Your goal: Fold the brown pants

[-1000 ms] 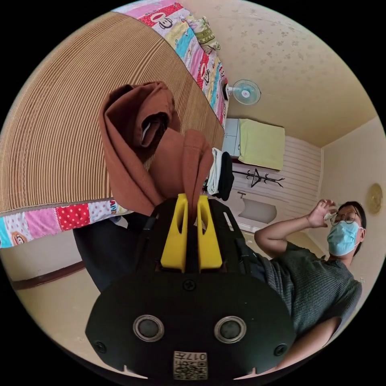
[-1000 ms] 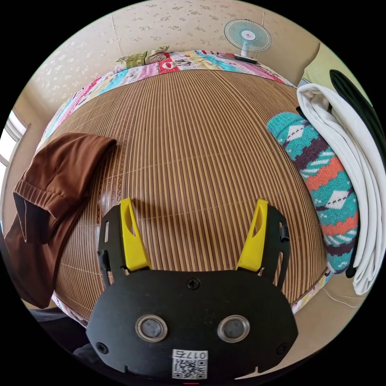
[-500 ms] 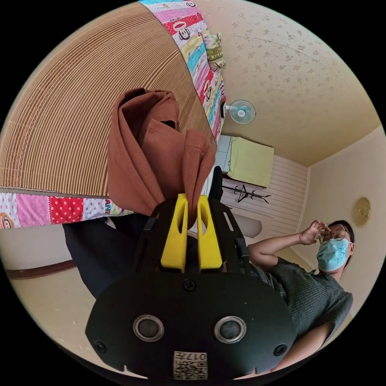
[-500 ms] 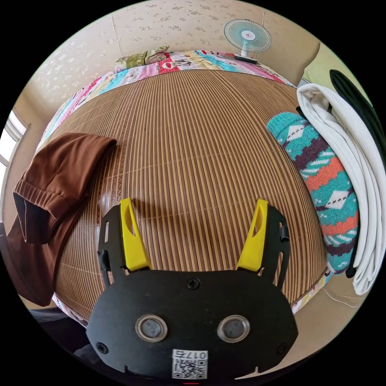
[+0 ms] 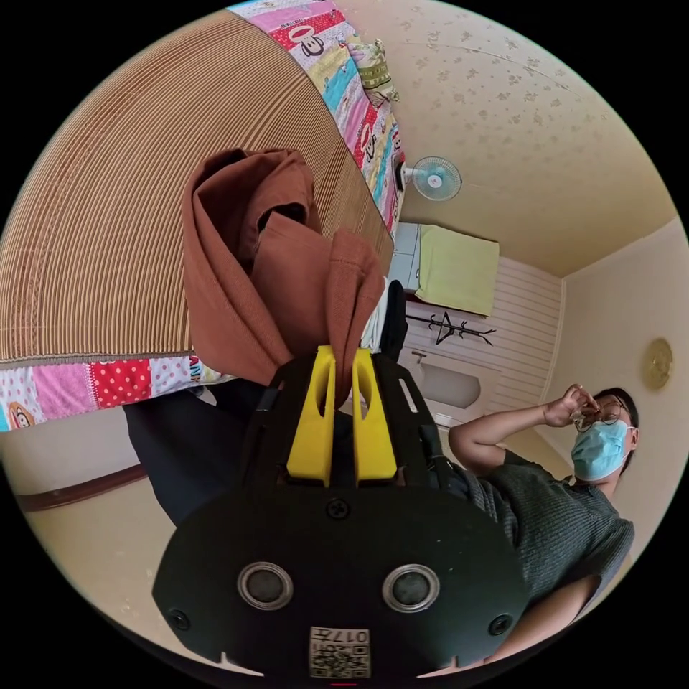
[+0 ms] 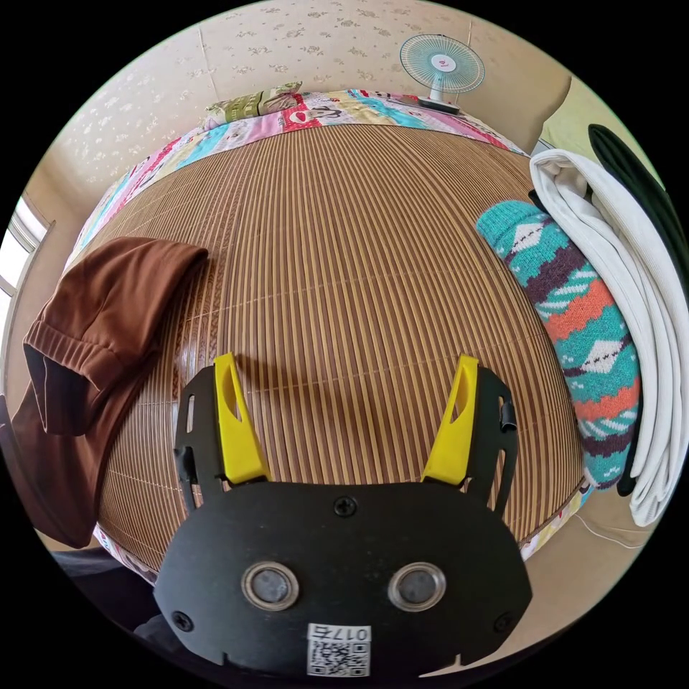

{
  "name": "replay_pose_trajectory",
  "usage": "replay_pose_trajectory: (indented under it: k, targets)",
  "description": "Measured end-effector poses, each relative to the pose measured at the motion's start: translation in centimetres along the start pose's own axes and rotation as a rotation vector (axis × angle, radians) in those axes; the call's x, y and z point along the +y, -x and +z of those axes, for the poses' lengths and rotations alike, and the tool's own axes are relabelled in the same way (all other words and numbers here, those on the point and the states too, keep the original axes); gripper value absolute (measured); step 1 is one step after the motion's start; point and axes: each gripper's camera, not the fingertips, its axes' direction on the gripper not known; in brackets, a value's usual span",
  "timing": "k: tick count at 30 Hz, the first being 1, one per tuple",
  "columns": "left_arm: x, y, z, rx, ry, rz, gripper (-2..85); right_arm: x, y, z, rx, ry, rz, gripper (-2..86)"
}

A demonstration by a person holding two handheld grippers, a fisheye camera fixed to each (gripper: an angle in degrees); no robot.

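1. The soft, rust-brown fabric pants (image 5: 251, 273) hang bunched from the left tool (image 5: 343, 366); its two yellow jaws stand pressed together with a folded hem edge pinched between them. The rest of the garment trails off onto the near edge of the ribbed brown bamboo mat (image 5: 108, 237) that covers the bed.

2. In the right gripper view the same pants (image 6: 100, 337) lie at the mat's (image 6: 359, 251) left edge, part draped over the side, the gathered waistband turned open; the right tool (image 6: 344, 416) hovers over bare mat with its jaws spread wide and nothing between them, well apart from the cloth.

3. Handling, as a judgement: the cloth looks light and limp — it sags and creases under its own weight, so it will not keep a shape unless laid flat; it seems matt rather than slippery, and a single pinch appears to carry it.

4. Where to take hold: likely the thicker seamed parts — the elastic waistband or a hem — since those give the jaws more to bite on than a single thin layer; the free tool would best take the waistband corner nearest it, so the two holds can stretch the garment out across the mat.

5. A folded knitted teal, orange and purple patterned garment (image 6: 574, 323) and white folded cloth (image 6: 624, 287) sit at the mat's right edge, clear of the pants.
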Motion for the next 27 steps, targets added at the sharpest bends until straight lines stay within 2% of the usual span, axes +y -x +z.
replay_pose_trajectory:
  k: [27]
  targets:
    - [-3.6,-3.8,4.1,-0.051,0.03,-0.107,4.0,-2.2,3.1,-3.5,-0.003,0.002,0.005,38.3]
